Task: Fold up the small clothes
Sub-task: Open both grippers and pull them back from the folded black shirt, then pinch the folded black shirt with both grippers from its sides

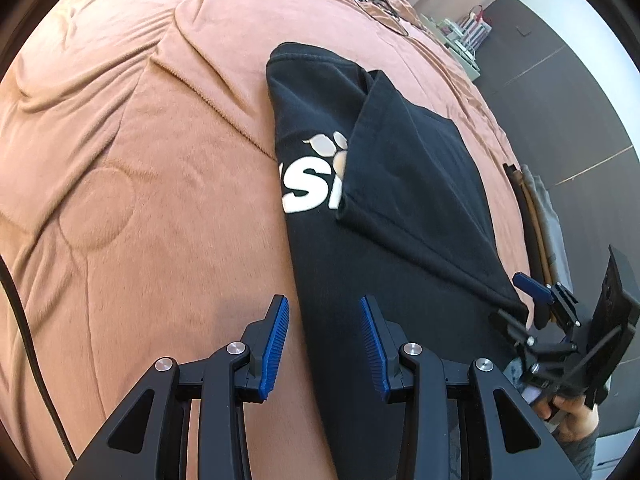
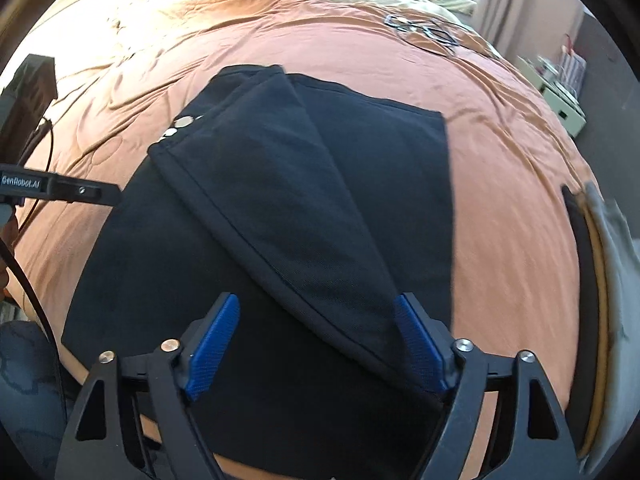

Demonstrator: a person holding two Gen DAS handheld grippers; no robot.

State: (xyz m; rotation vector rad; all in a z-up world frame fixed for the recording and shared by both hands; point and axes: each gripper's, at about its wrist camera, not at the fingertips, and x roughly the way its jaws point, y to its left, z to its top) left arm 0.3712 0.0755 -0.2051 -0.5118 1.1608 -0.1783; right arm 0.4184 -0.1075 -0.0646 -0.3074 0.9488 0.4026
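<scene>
Bed (image 1: 120, 160) under a rust-orange fleece blanket (image 2: 500, 160), quilted with circles and wrinkled; soft, so anything on it sinks a bit and cloth drags rather than slides. Tangle of thin black cable (image 2: 424, 32) on the far side at 1 o'clock, well apart from the work. Black T-shirt (image 1: 400, 280) lies flat mid-bed, running from my near edge up toward 12 o'clock, white print and paw marks (image 1: 316, 172) partly covered. One side panel (image 2: 288, 208) is already folded over the body on a diagonal, hemmed edge (image 2: 224, 216) crisp and stitched, and its lower corner comes down to about 5 o'clock in the right view. Knit cotton by the look of it: light, limp, no stiffness, matte and grippy, not fragile. I judge it will drape and collapse if lifted by one point, so best taken at the hem or a corner, two layers pinched together, both sides at once. Left fingers (image 1: 325, 344) partly open, straddling the shirt's left edge, pads not pressing, nothing held. Right fingers (image 2: 316, 344) wide open, folded corner lying between them, right pad (image 2: 420, 344) close to or grazing the cloth, no grip. A hand (image 1: 576, 412) shows behind the right tool at 4 o'clock in the left view.
</scene>
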